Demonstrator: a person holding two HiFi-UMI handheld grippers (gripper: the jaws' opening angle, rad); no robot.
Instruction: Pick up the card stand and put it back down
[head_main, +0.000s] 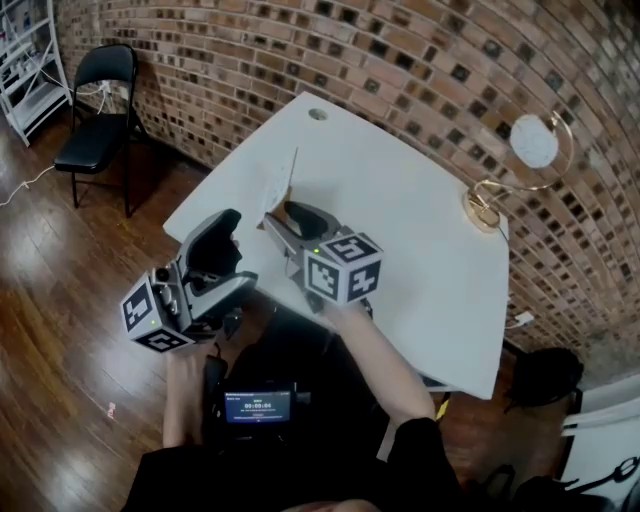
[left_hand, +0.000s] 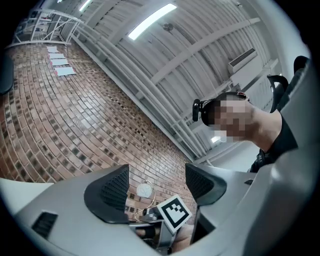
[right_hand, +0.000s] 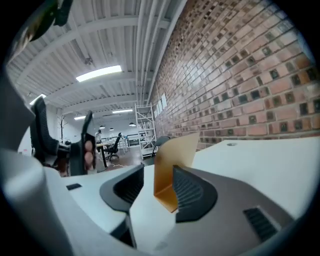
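Between the wide-spread pads of the right claw (right_hand: 156, 175) stands the card stand (right_hand: 172, 152), an amber, see-through upright sheet with a folded foot, sitting on the white counter (right_hand: 260, 160)! There's a clear gap on the left pad's side. The stand sits hard up by the right pad, and whether it actually touches there I can't tell, because that jaw covers the foot's far edge. No squeeze on it, and the foot is down on the counter. Over on the other side, the left claw (left_hand: 157, 172) is wide apart too and empty, tipped up towards the brick wall (left_hand: 75, 115) and the ceiling (left_hand: 200, 50), held off the counter's near edge. From the head view, the right claw's marker cube (head_main: 343, 268) and body block the stand's base, and only its pale top pokes out beyond. Farther out there's a round white disc on a gold hoop (head_main: 525, 150) at the counter's far-right corner, and a black folding chair (head_main: 100, 110) on the wood floor (head_main: 60, 330).
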